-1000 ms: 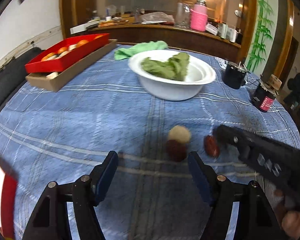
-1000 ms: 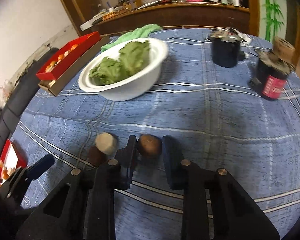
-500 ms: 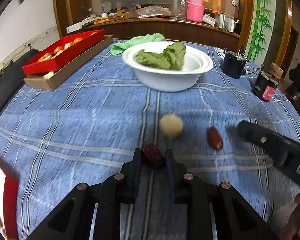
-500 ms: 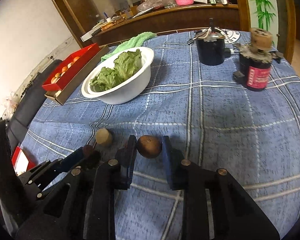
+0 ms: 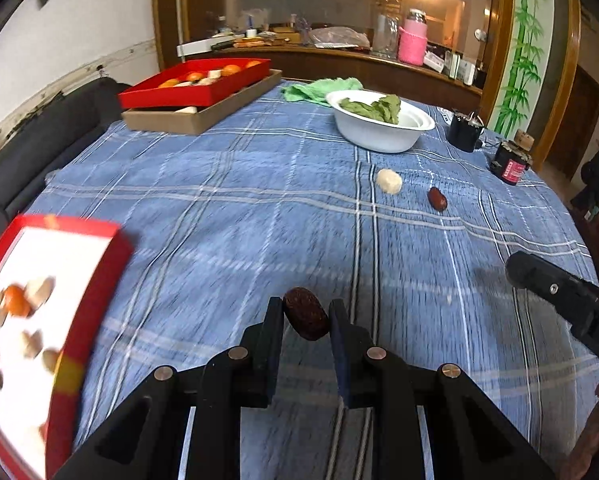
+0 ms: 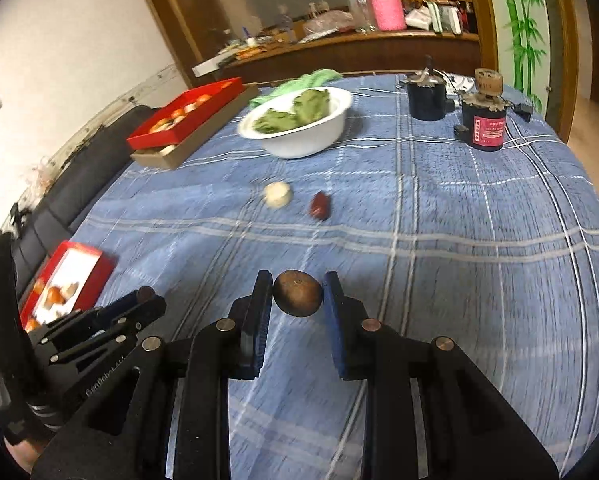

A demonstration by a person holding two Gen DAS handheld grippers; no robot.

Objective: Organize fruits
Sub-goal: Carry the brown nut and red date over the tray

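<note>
My left gripper [image 5: 305,316] is shut on a dark wrinkled red date [image 5: 306,319] and holds it above the blue checked tablecloth [image 5: 227,216]. My right gripper [image 6: 298,292] is shut on a round brown fruit [image 6: 298,292], also lifted off the cloth. A pale round fruit [image 5: 389,181] and a smooth red date [image 5: 437,199] lie on the cloth near the middle; both also show in the right wrist view, the pale fruit [image 6: 277,194] left of the date [image 6: 320,206]. A red tray with a white floor [image 5: 39,320] holds several small fruits at the near left.
A white bowl of green leaves [image 5: 379,120] stands at the back. A red box of fruits on a brown box [image 5: 195,92] sits at the back left. A black can [image 6: 426,98] and a red-labelled jar [image 6: 485,124] stand at the back right.
Both grippers have lifted and drawn back from the middle with their fruits. The left gripper swung left, so the near red tray has come into view.
</note>
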